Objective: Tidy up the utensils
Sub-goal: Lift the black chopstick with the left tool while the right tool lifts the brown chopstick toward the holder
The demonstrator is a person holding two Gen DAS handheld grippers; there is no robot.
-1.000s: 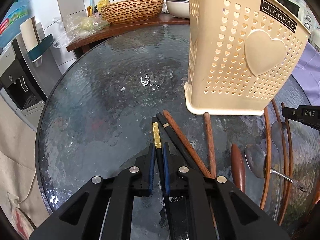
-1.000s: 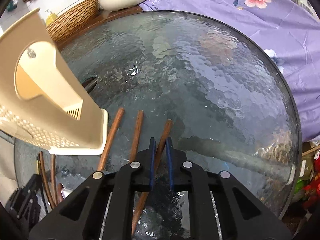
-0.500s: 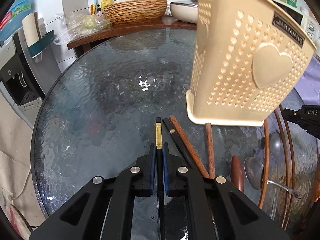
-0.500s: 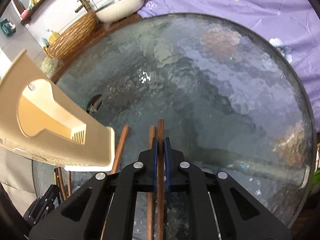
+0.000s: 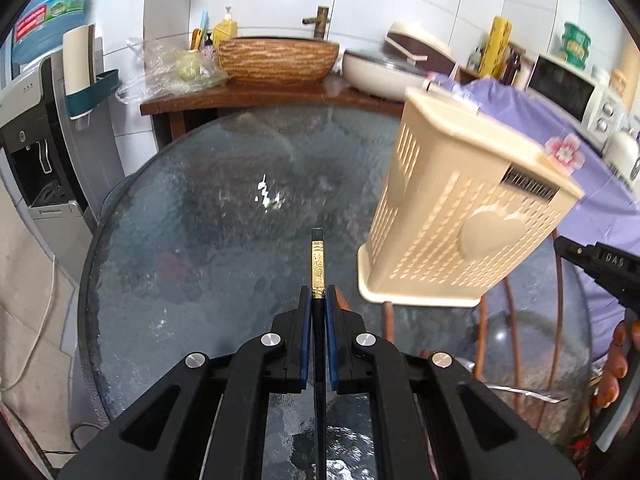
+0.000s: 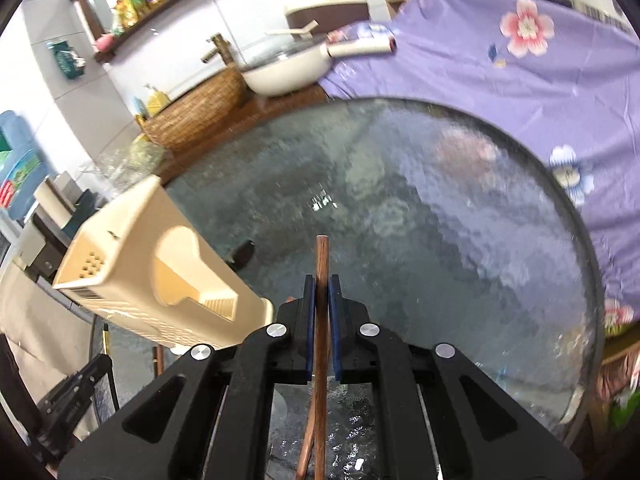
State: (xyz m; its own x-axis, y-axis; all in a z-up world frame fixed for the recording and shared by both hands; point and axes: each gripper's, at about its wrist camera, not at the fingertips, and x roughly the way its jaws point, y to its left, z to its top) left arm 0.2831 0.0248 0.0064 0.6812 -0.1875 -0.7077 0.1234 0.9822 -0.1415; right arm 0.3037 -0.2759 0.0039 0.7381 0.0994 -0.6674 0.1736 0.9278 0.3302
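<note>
Free room: the far and left parts of the round glass desk [image 5: 192,216] lie bare, open to a tool from above; likewise its right half in the right wrist view.

Obstacles:
- cream perforated holder [image 5: 464,216], standing on the desk between the two tools, right of the left tool [image 5: 319,306] and left of the right tool [image 6: 322,296];
- loose wooden utensils [image 5: 482,328] and a metal spoon [image 5: 520,392] lying on the desk at the holder's near side;
- wooden side counter [image 5: 248,98] with woven basin [image 5: 278,60] and white pan [image 5: 380,74], closing the far edge;
- purple flowered cloth [image 6: 520,80] bordering the desk's right side.
</note>
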